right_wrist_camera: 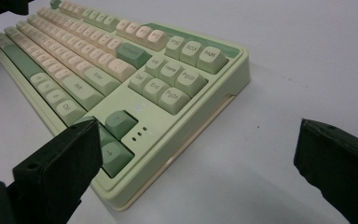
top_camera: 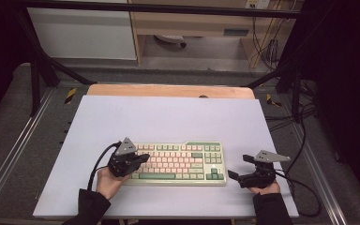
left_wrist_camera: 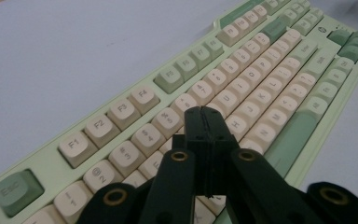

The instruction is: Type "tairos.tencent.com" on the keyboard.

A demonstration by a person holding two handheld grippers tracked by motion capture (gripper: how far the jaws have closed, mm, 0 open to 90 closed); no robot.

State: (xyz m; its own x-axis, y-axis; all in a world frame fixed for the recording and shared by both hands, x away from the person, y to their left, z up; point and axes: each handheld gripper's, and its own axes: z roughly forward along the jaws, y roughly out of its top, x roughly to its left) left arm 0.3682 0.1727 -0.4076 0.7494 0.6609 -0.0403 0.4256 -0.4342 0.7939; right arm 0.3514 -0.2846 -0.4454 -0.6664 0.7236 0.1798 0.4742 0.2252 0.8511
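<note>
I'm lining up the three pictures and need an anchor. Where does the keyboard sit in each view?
High view: the keyboard lies low at centre on the white mat, between the left tongs and the right tongs.
Left gripper view: it runs from bottom left to top right.
Right gripper view: it fills the upper left.
Shared landmark: the green arrow keys.
</note>
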